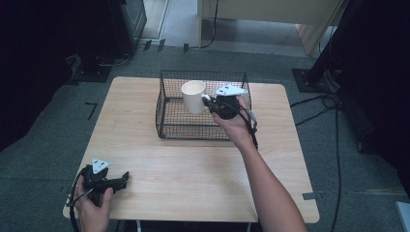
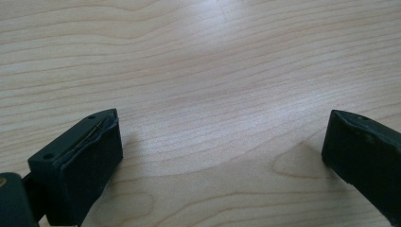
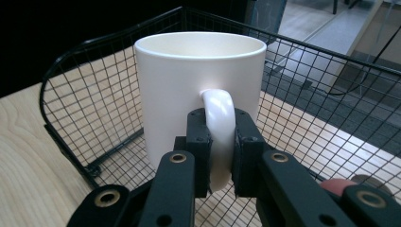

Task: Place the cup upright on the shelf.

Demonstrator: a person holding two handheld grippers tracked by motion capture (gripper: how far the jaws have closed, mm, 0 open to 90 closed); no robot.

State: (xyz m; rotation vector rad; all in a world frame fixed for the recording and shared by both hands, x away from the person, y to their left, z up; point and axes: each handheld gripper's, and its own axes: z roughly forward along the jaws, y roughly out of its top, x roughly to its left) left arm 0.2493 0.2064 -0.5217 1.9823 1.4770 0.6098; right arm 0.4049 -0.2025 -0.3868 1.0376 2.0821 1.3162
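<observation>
Seen from the high view, a pale wooden tabletop (image 1: 193, 169) carried a black wire basket (image 1: 167, 104) toward its far side. The right gripper (image 1: 209, 100), held in the person's right hand (image 1: 237, 126), reached in over the basket's near right part and held a white mug (image 1: 194, 96) upright by its handle, the mug raised within the basket's rim line, its open mouth facing up. Whether the mug's base touched the basket floor could not be told from this angle. The left gripper (image 1: 123, 178) rested low at the tabletop's near left corner, gripped by the left hand (image 1: 92, 212), a grey three-cornered plate on top, well apart from the basket.

In the left gripper view, the two black jaws stood wide apart, one at each lower corner, with bare wood grain (image 2: 213, 94) between them and nothing held.

In the right gripper view, the jaws were closed narrowly on the mug's handle (image 3: 218, 127), one pad pressed to each side of the white loop. The mug (image 3: 189, 85) stood upright just beyond the jaws, its cream interior visible at the rim. The basket's mesh walls (image 3: 90, 109) surrounded it on the left and behind, with tabletop showing through the wire, and grey floor lay beyond the far rim.
</observation>
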